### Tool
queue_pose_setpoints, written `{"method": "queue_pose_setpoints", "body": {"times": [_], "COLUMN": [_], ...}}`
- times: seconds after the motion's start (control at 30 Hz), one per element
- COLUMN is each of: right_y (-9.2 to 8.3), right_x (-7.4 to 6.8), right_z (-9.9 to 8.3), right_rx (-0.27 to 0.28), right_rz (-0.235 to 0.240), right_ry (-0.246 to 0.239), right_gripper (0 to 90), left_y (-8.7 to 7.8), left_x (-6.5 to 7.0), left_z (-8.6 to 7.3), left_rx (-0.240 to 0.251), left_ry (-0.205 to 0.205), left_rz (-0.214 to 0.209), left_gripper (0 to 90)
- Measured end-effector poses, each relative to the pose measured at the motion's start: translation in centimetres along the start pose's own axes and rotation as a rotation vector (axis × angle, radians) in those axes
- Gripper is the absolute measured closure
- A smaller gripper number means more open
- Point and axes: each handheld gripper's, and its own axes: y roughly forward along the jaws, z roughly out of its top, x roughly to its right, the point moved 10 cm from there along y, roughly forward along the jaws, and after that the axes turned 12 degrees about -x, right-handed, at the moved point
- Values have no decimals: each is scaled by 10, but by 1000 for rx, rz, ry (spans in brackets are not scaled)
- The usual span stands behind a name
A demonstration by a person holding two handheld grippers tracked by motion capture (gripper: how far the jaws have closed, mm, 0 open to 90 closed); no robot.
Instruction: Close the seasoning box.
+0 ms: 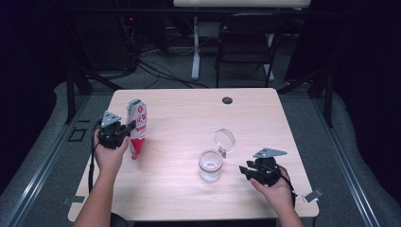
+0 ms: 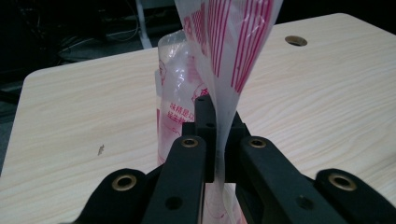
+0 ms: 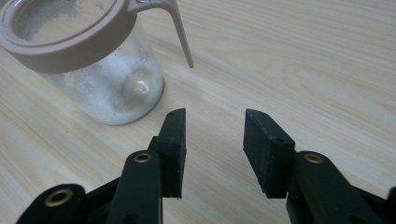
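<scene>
- Your left gripper (image 1: 126, 128) has its jaws closed on the plastic bag (image 1: 137, 126); the thin film is pinched flat between the two pads.
- In the left gripper view, the bag (image 2: 224, 60) rises straight up out of the jaws and fans wider above them; the film is clear with red and pink stripes and print.
- A fuller part of the same bag stands just beyond the jaw tips, slightly to their left, and reaches down toward the table (image 2: 327, 93).
- In the high view, the bag stands roughly upright, just beside your left hand (image 1: 109, 153), with its lower end at or just above the tabletop; contact cannot be confirmed.
- Your right gripper (image 1: 247, 171) has its jaws apart with nothing between them; bare table (image 3: 303, 70) shows in the gap.
- The jar (image 3: 100, 70) stands ahead of the right jaws and to the left of the left jaw tip, near it but not touching.
- The jar (image 1: 210, 164) is clear, with a beige rim and a white residue on its inner wall.
- Its round lid (image 1: 224, 140) is hinged open and stands tilted up at the side of the rim away from you.
- In the right gripper view, a beige lid tab (image 3: 180, 28) hangs down from the rim, beyond the left jaw tip.
- Your right hand (image 1: 276, 187) holds the gripper low over the table, with the jaws pointing toward the jar.
</scene>
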Motion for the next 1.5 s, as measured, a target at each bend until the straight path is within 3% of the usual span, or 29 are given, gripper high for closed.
{"method": "queue_pose_setpoints", "body": {"times": [0.23,0.37,0.57,0.8,1.0,1.23,1.5], "right_y": [-5,-7,-9,-11,-13,-15,-16], "right_x": [0,2,4,5,7,9,5], "right_z": [0,-2,-4,-5,-7,-8,-6], "right_rx": [26,30,27,32,35,35,31], "right_rz": [-7,-11,-18,-18,-22,-29,-18], "right_ry": [4,10,13,18,25,25,15], "right_gripper": [595,595,595,595,595,595,604], "left_y": [-7,-11,-14,-14,-12,-15,-13], "left_x": [11,24,49,87,117,140,161], "left_z": [9,14,19,22,20,16,4], "left_rx": [18,19,4,-11,-28,-40,-74], "left_ry": [29,53,104,167,218,249,310], "left_rz": [-15,-50,-106,-209,-291,-375,-407], "left_gripper": [900,900,900,900,900,900,900]}}
